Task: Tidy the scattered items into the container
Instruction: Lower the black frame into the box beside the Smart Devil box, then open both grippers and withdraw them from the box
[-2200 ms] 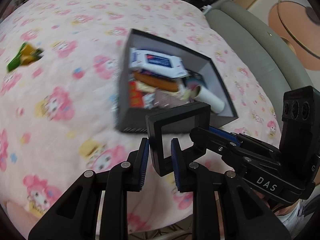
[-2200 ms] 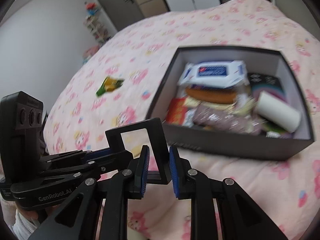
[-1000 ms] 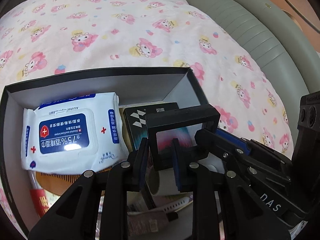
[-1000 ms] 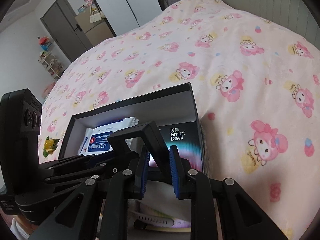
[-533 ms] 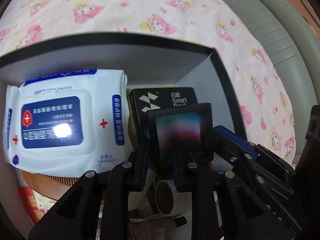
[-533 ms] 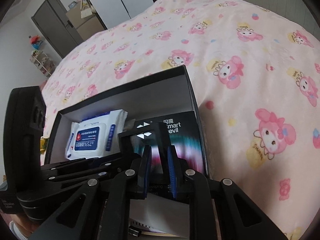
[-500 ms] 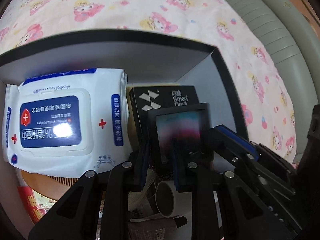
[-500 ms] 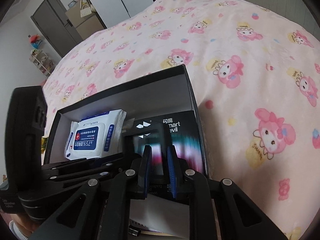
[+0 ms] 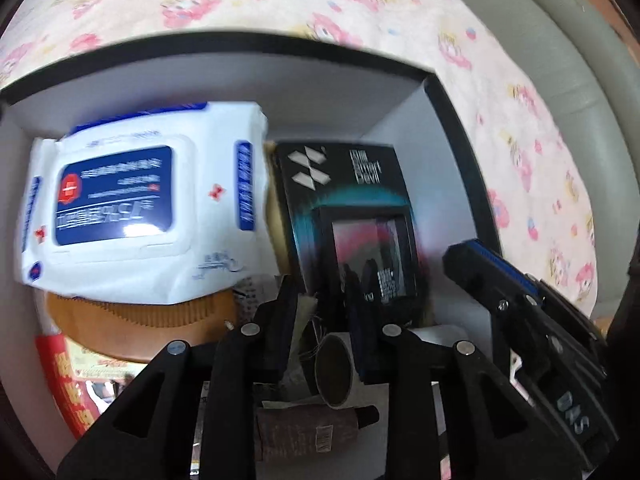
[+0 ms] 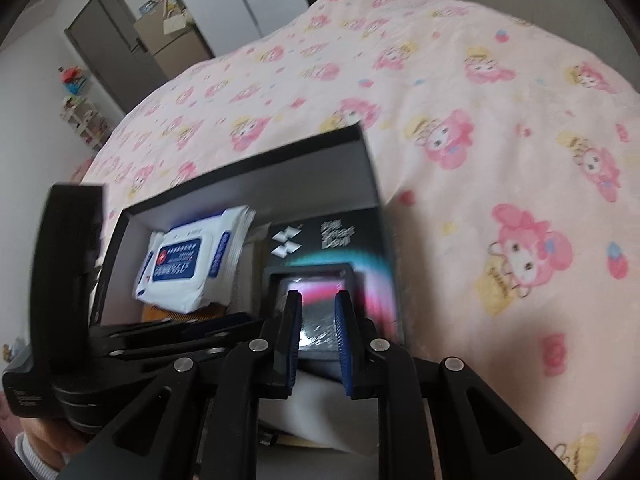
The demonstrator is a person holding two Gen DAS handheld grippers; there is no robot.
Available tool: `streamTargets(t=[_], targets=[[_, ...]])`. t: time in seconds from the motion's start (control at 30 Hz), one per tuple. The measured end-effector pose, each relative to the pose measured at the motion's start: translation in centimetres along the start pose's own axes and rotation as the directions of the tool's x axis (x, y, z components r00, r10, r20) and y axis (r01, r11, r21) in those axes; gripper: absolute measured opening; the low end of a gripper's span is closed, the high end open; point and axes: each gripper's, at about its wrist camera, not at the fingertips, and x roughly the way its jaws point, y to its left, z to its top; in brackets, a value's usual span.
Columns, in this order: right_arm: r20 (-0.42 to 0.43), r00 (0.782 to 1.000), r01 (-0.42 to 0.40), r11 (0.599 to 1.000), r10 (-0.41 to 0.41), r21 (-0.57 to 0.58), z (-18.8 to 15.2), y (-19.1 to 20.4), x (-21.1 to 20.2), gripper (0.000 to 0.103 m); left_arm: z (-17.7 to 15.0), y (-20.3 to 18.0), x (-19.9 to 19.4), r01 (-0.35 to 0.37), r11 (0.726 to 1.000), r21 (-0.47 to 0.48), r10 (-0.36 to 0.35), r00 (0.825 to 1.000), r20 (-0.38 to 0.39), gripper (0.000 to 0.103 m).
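The small black square frame (image 9: 372,240) has a thick dark border around a clear window, and the pink and teal print beneath shows through it. It lies flat on the black printed box (image 9: 344,168) in the far right corner of the container (image 9: 240,42), close to the right wall.

Your left gripper (image 9: 322,292) has just been opening. Its jaws stand a narrow way apart, with the frame's near left part in line between them. The left pad is clear of the frame's edge, so nothing is pinched.

Your right gripper (image 10: 319,312) also shows a narrow gap, and the frame's window is visible through it. The frame's near edge is hidden behind the fingers and both views are blurred. You cannot tell from them whether those pads press on it.

Only the left wrist view looks down into the container. There the white and blue wipes pack (image 9: 140,204) fills the far left. An orange comb (image 9: 140,316) lies under its near edge, and a cardboard tube (image 9: 334,368) sits just below your left fingertips. That view also shows the right gripper's blue-padded finger just beside the frame's right edge.

Only the right wrist view shows the pink cartoon bedspread (image 10: 480,80) that carries the container. It also shows the grey door and shelves at the room's far side.
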Motion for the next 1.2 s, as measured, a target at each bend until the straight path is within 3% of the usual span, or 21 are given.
streamTargets(t=[0.17,0.33,0.57,0.73,0.87,1.03,1.13,1.2], targets=[[0.054,0.997,-0.066,0.996,0.064,0.052,0.4,-1.0,-1.4,0.015,-0.4,0.9,-1.4,-0.021,0.998,-0.065,0.025,0.997,0.072,0.023],[0.002,1.0,-0.023,1.0,0.023,-0.016,0.8,0.1,-0.4,0.015,-0.8,0.7,-1.2,-0.037,0.997,-0.068,0.042,0.997,0.07,0.023],[-0.071,0.997,-0.013,0.999,0.01,-0.039,-1.8,0.8,0.7,0.015,-1.7,-1.0,0.8,-0.063,0.998,0.007,0.063,0.997,-0.048,0.023],[-0.109,0.994,-0.014,0.998,0.008,-0.059,-3.5,1.0,-0.2,0.016,-3.4,-1.4,-0.1,-0.072,0.997,0.003,0.072,0.996,-0.056,0.021],[-0.111,0.994,-0.017,0.999,0.012,-0.045,-4.4,0.9,-1.4,0.016,-4.4,-0.9,-0.9,-0.024,1.0,-0.013,0.024,0.999,-0.049,0.024],[-0.057,0.998,-0.016,1.0,0.015,-0.008,-4.7,1.2,-3.8,0.016,-5.9,-0.9,-3.7,0.041,0.999,-0.026,-0.04,0.999,0.019,0.028],[-0.028,0.999,-0.016,1.0,0.015,-0.01,-4.9,2.1,-5.3,0.017,-7.3,-1.3,-6.3,0.07,0.997,-0.011,-0.07,0.996,0.058,0.038],[-0.008,1.0,-0.019,1.0,0.019,-0.022,-5.1,2.9,-6.4,0.02,-8.0,-1.6,-8.4,0.051,0.999,0.017,-0.053,0.994,0.095,0.037]])
